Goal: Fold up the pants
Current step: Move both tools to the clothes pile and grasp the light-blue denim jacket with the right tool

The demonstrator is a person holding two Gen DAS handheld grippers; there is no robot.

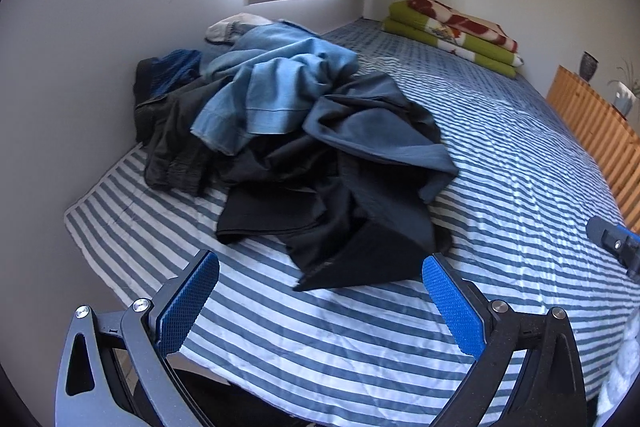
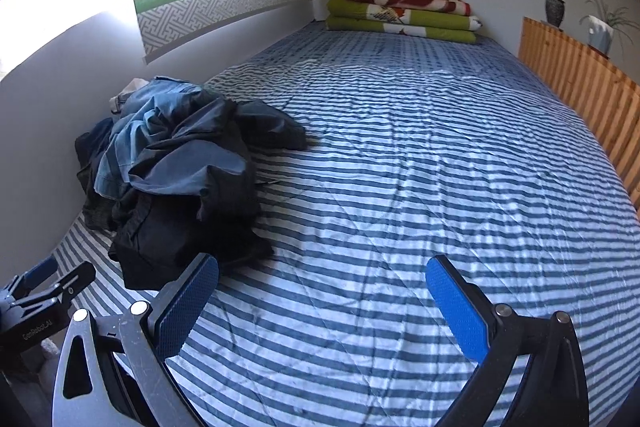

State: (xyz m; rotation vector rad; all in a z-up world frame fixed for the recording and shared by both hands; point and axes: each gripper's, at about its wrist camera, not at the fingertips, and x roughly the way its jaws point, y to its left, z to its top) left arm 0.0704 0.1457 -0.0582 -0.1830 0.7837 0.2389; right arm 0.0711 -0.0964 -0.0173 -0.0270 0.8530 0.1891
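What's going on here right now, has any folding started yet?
Not yet. A person holds two grippers over a striped bed. The left gripper is open, facing a crumpled pile of pants by the wall, its nearest black edge just ahead of the fingers. The right gripper is also open, over bare bedcover with the pile off to its left. Neither touches any cloth. Folded blankets sit at the far end.

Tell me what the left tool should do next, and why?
Probably ease the left tool forward and close on the black pants' nearest edge. Both tools are open and empty, the right tool over bare striped bed cover, and those pants lie at the pile's near edge.
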